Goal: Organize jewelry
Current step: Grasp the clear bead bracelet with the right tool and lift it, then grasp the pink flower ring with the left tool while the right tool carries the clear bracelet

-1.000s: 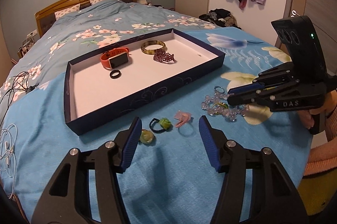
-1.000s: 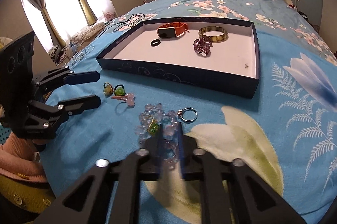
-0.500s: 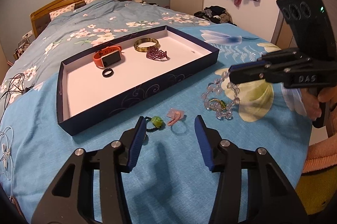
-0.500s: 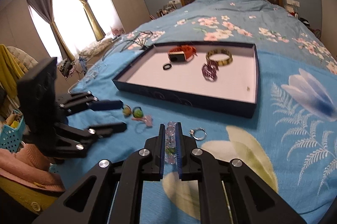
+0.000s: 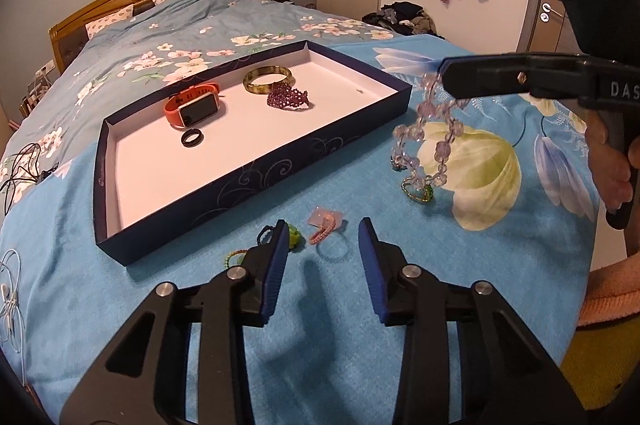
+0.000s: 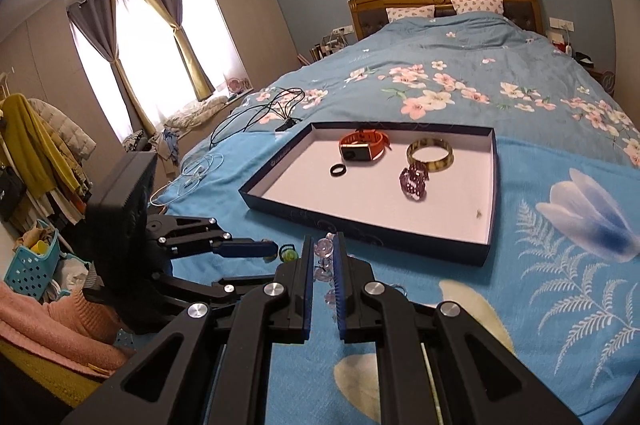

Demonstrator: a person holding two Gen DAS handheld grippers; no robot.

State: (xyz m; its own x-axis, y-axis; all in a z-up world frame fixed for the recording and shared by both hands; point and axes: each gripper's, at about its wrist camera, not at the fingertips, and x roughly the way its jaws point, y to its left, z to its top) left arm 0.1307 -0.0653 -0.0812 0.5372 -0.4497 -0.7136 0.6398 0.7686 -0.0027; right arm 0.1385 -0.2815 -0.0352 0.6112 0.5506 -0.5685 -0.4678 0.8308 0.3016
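Observation:
My right gripper (image 6: 323,249) is shut on a clear bead bracelet (image 5: 430,141), which hangs from it above the bedspread with a green charm at its low end; it also shows between the fingers in the right wrist view (image 6: 323,250). My left gripper (image 5: 323,239) is open and empty, low over a pink ring (image 5: 325,223) and a green bead ring (image 5: 293,235). The dark blue tray (image 5: 280,169) holds an orange watch (image 5: 194,107), a black ring (image 5: 192,138), a gold bangle (image 5: 267,79) and a purple bead bracelet (image 5: 286,96).
A small green ring (image 5: 234,258) lies by the left fingertip. Black and white cables (image 6: 256,113) lie on the bed beyond the tray. A blue basket (image 6: 34,265) and clothes stand on the floor beside the bed.
My right gripper has lifted the clear bead bracelet off the bedspread and raised it. My left gripper has closed in on the pink ring and stays open.

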